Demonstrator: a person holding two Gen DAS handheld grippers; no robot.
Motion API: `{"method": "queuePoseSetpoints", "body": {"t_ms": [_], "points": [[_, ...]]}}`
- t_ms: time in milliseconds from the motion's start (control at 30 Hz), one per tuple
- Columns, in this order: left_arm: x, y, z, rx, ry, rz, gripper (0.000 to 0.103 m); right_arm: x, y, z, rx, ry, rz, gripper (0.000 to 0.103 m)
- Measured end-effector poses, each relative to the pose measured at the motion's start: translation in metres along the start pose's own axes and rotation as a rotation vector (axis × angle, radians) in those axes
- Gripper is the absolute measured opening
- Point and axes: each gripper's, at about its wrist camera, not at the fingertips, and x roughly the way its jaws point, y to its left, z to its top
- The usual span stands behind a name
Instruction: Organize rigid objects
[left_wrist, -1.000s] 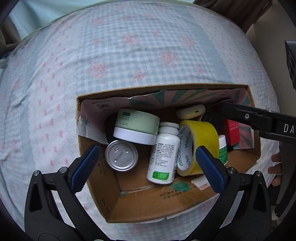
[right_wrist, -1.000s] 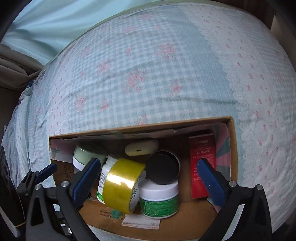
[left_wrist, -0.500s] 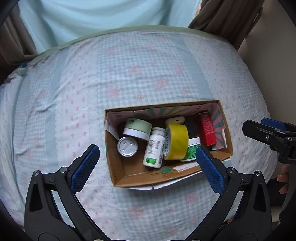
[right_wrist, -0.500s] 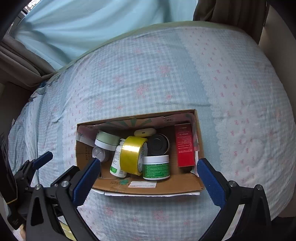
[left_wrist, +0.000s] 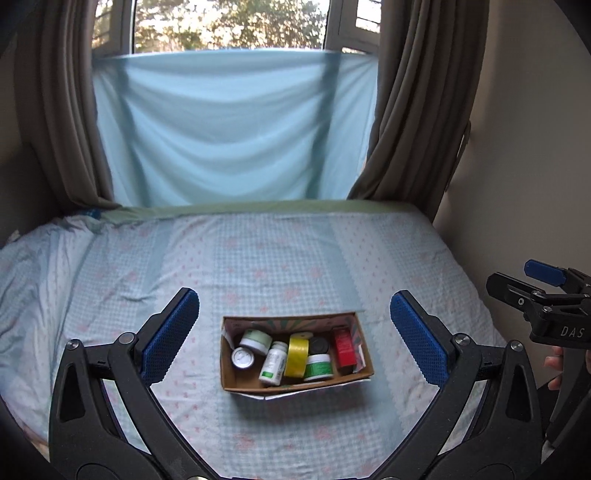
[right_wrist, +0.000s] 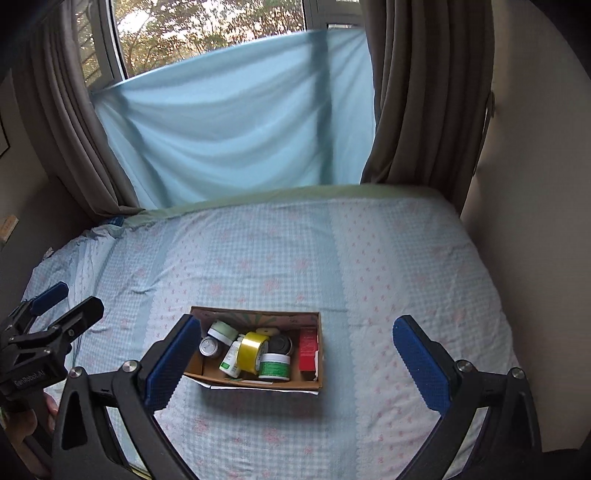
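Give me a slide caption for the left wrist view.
Open left hand-held gripper above a cardboard box of jars on the bed.

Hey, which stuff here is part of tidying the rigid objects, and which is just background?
Part of the job:
cardboard box
yellow tape roll
white pill bottle
green-labelled jar
red carton
pale green jar
silver tin
black lid

Just lying about:
bedsheet
blue cloth
curtains
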Motion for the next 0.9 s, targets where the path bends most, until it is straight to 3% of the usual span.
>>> {"method": "queuePoseSetpoints", "body": {"t_ms": [133,300,533,900], "points": [[-0.038,-0.029,-0.002,0.014,-0.074,0.027,0.103,-0.047,-0.01,-0.002,-0.035,-0.102,-0.037,0.103],[-0.066,-0.05,-0.009,-0.003,-0.136,0.04,0.103,-0.078,-0.024,-0.011,-0.038,-0.17,-0.068,0.103],[-0.085,-0.069,-0.016,-0.004,-0.202,0.06,0.103,-0.095,-0.042,-0.027,-0.038,-0.216,-0.05,0.103],[-0.089,-0.081,-0.019,-0.002,-0.217,0.076,0.103,-0.107,-0.056,-0.03,-0.033,-0.252,-0.042,0.103]]}}
